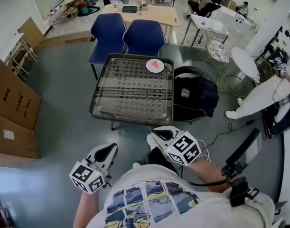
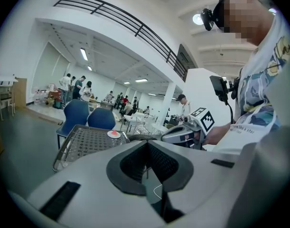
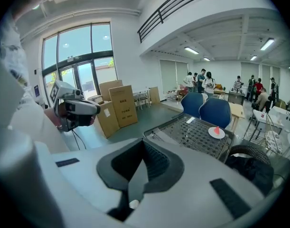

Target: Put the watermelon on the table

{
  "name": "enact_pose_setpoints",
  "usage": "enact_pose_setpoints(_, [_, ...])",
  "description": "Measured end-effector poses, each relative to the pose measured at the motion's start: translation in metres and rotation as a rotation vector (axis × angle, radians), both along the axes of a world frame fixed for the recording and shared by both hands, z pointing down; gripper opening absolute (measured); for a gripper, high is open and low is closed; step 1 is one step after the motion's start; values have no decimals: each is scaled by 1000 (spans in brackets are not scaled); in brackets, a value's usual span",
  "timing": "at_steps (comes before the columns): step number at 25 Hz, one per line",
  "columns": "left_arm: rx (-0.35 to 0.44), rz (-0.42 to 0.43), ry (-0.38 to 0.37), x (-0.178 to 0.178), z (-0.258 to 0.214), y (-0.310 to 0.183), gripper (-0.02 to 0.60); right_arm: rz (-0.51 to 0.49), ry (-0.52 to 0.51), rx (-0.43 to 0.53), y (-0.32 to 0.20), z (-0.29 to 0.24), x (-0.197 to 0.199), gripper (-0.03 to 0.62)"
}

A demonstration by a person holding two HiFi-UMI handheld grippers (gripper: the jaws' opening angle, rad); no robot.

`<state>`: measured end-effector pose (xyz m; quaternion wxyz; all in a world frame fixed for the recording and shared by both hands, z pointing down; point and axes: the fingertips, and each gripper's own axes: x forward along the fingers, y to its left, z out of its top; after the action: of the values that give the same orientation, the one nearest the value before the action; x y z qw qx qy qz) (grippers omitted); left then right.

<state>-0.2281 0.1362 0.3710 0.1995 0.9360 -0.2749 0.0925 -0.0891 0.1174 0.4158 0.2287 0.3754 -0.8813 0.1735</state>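
A red watermelon slice (image 1: 155, 64) lies on a small white plate (image 1: 149, 68) at the far right corner of the dark mesh-topped table (image 1: 126, 91). The right gripper view shows the slice (image 3: 217, 129) on the table (image 3: 190, 134). The left gripper view has it (image 2: 115, 133) far off too. Both grippers hang near my body, well short of the table's front edge. My left gripper (image 1: 107, 151) is shut with nothing in it, its dark pads (image 2: 135, 163) meeting. My right gripper (image 1: 161, 134) is shut and holds nothing either, its pads (image 3: 156, 160) closed together.
Two blue chairs (image 1: 109, 32) (image 1: 144, 36) stand behind the table, with a wooden table (image 1: 145, 14) beyond them. A black bag (image 1: 194, 96) rests on a round stool at the table's right. Cardboard boxes (image 1: 12, 103) line the left. A person in white (image 1: 263, 94) sits at the right.
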Motion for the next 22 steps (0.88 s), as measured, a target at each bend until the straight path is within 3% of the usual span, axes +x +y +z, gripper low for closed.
enact_pose_setpoints(22, [-4, 41, -3, 5, 6, 23, 9, -36, 12, 72, 31, -22, -15, 11])
